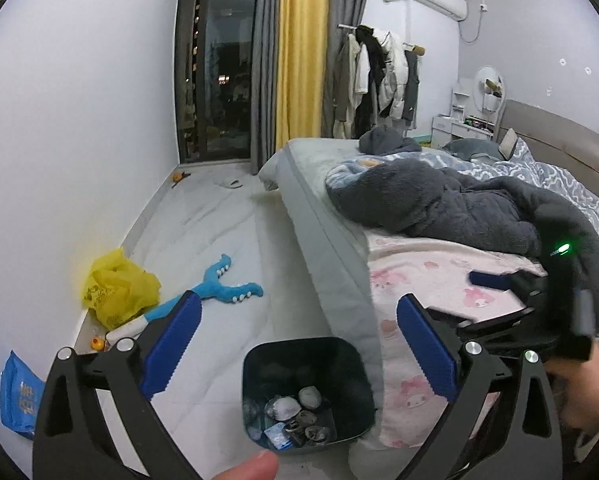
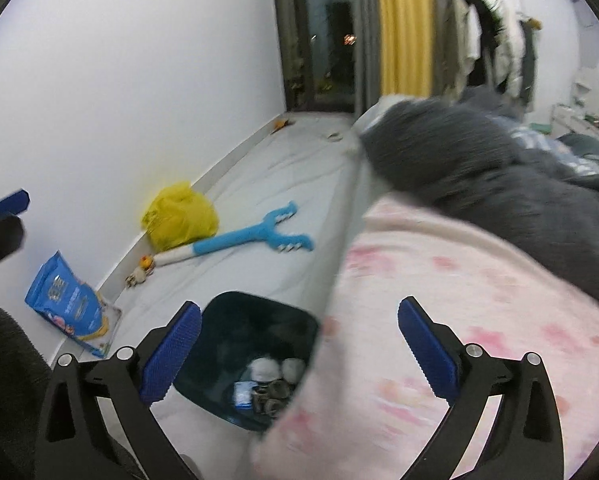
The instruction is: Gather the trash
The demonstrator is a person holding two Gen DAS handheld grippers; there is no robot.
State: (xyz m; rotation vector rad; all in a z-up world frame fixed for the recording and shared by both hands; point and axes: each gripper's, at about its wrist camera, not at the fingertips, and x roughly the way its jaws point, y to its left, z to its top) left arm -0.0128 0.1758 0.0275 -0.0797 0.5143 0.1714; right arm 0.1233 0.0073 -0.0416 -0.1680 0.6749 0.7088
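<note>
A: In the bin (image 1: 308, 394) on the floor (image 1: 227, 240), hard against the bed (image 1: 451, 280), there is already a small heap: a couple of pale crumpled wads, some dark round bits and a blue-and-white scrap. So part of the collecting looks done.

B: And the grippers?

A: Left gripper (image 1: 299, 344) has its jaws wide apart with nothing between them, hanging above the bin. Right gripper (image 2: 299, 348) is the same, spread and empty, over the bin's edge and the pink blanket (image 2: 439, 320).

B: What is left, then?

A: By the wall lie a yellow bag (image 1: 117, 286), a blue packet (image 1: 19, 394) and a few small bits beside a blue toy (image 1: 223, 286). Further off, near the window, something orange (image 1: 178, 176) and a pale object (image 1: 231, 183). I'd judge the bag and packet likely trash; the toy probably not.

B: Anything you can't make out?

A: The right view is smeared, so the bed side is mush. The bin's near wall hides part of its contents, and the blanket covers one corner of it. The far floor items are too small to name.
</note>
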